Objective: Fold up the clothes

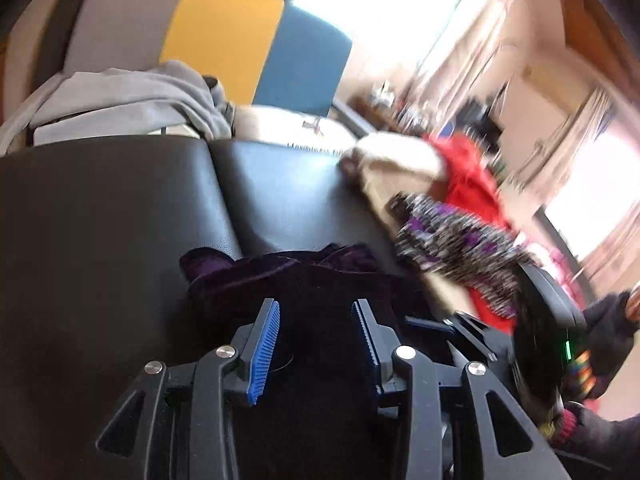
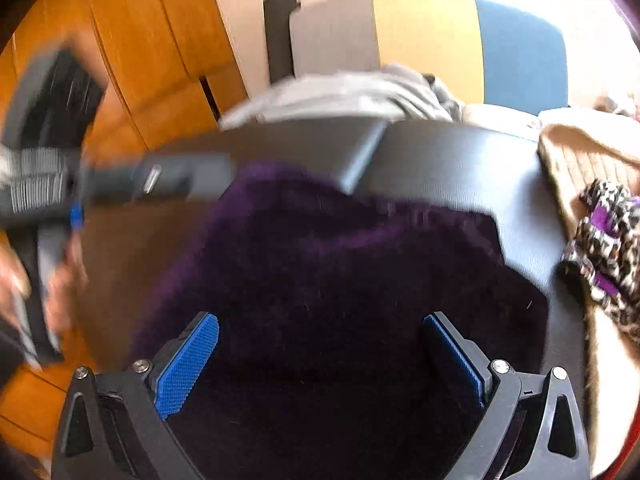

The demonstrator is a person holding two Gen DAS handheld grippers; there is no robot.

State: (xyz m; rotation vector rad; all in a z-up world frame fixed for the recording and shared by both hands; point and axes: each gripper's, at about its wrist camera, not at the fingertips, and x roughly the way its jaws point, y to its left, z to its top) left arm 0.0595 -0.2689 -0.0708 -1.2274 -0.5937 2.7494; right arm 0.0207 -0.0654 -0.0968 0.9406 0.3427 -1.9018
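Observation:
A dark purple velvet garment [image 1: 304, 276] [image 2: 340, 264] lies crumpled on a black padded surface [image 1: 120, 208] [image 2: 460, 160]. My left gripper [image 1: 316, 308] hovers just over its near part, blue pads [image 1: 262, 348] apart, nothing pinched between them. My right gripper [image 2: 320, 320] is also open, spread wide above the same garment. In the right wrist view the left tool shows blurred at the left edge, held by a hand [image 2: 60, 280]. In the left wrist view a blurred black tool body [image 1: 540, 300] sits at the right.
A grey garment [image 1: 132, 96] [image 2: 352, 92] is heaped at the back in front of a grey, yellow and blue chair back [image 1: 224, 40]. Beige knit [image 1: 400, 156], red cloth [image 1: 472, 184] and a leopard-and-purple cloth [image 1: 460, 240] [image 2: 608, 248] lie on the right. Wooden doors [image 2: 120, 60] stand left.

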